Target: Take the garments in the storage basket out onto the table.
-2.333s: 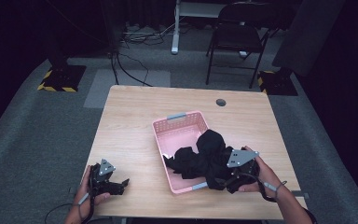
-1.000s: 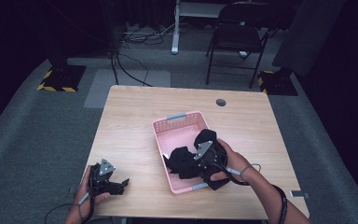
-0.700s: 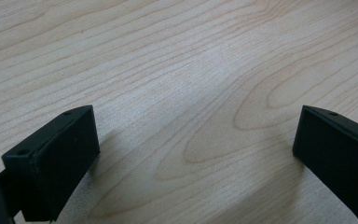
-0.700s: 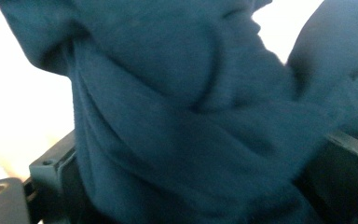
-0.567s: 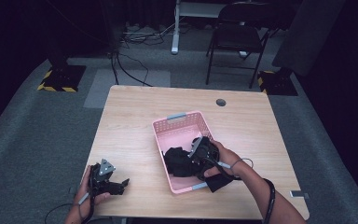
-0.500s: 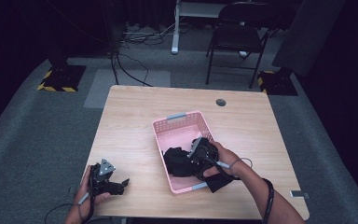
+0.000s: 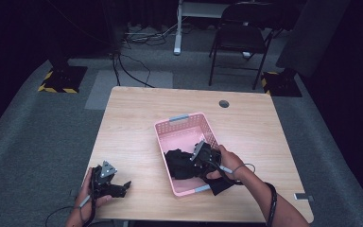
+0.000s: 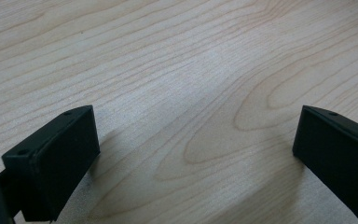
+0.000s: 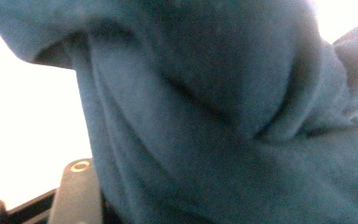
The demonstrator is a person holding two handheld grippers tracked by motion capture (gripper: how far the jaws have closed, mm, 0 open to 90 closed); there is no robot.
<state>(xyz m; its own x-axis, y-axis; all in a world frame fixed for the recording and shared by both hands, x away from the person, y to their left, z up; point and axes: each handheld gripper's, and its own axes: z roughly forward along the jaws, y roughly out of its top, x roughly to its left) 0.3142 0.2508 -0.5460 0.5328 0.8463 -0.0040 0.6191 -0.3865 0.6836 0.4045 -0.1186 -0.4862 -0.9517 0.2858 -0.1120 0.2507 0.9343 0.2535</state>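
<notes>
A pink basket (image 7: pixel 184 126) stands in the middle of the wooden table (image 7: pixel 137 118). A black cloth (image 7: pixel 179 164) lies bunched in its near half, and one end hangs over the near right corner (image 7: pixel 221 185). My right gripper (image 7: pixel 199 158) is down in the basket, pressed into the cloth. In the right gripper view the dark cloth (image 9: pixel 223 116) covers the jaws, apart from one finger (image 9: pixel 78 191) far out at the lower left, so they stand open. My left gripper (image 7: pixel 118 188) rests on the table at the front left, open (image 8: pixel 191 154) over bare wood.
A round cable hole (image 7: pixel 224 103) sits near the table's far edge. A folding chair (image 7: pixel 238 42) and floor cables (image 7: pixel 132 45) lie beyond the table. Bare wood (image 7: pixel 132 142) stretches between the left gripper and the basket.
My right gripper has moved left from the basket's right rim into the basket, carrying the raised cloth down into it. The left gripper has stayed put.
</notes>
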